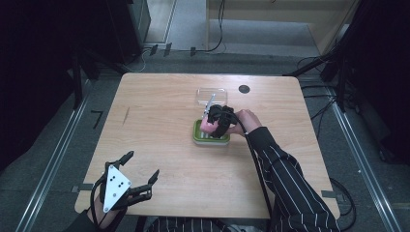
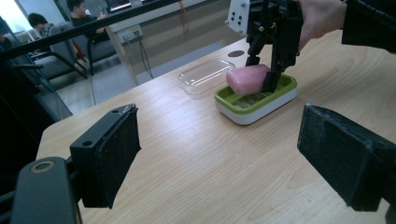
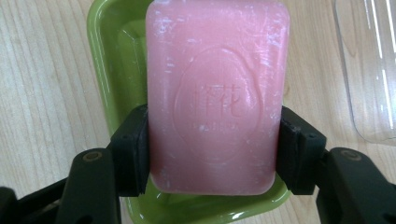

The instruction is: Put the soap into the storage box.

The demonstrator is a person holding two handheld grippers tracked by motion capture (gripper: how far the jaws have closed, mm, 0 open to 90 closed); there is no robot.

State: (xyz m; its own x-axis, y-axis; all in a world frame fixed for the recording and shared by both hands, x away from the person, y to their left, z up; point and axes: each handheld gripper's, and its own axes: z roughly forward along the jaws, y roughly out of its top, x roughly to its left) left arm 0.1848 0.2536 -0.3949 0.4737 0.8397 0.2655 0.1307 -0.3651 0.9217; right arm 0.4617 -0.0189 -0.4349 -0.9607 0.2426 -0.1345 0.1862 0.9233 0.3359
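A: Watching from the side, high view first. Right gripper [image 1: 216,121] sits over the green soap dish [image 1: 198,137] mid-table, pinching the pink soap bar [image 1: 208,126]. Left gripper [image 1: 140,176] rests at the near-left table edge, jaws spread, holding nothing. Clear lid [image 1: 211,94] lies just behind the dish.

B: Risk?

A: My judgement: the bar looks slick. If the squeeze eases too soon or the hand tilts, it could skid out and land on the rim or on the wood.

B: Left gripper view?

A: Its own black pads [image 2: 112,154] stand wide apart over bare table. Beyond them the soap bar [image 2: 247,79] is tilted, its lower end in the soap dish [image 2: 252,103], the right gripper [image 2: 264,70] clamped on it from above. The dish is light-looking; a sideways push might slide it toward the clear lid [image 2: 205,74].

B: Right gripper view?

A: Soap bar [image 3: 215,93] held by its long sides between both pads [image 3: 133,149], soap dish [image 3: 107,70] below it, corner of the clear lid [image 3: 369,65] at right. The grip sits on the bar's lower part, so the bar may pivot.

B: Surface, room?

A: Pale wood-grain table [image 1: 159,116], one dark round hole [image 1: 244,89] near the far edge. Grey floor, cables, dark stands around; seated people [image 2: 79,11] far back.
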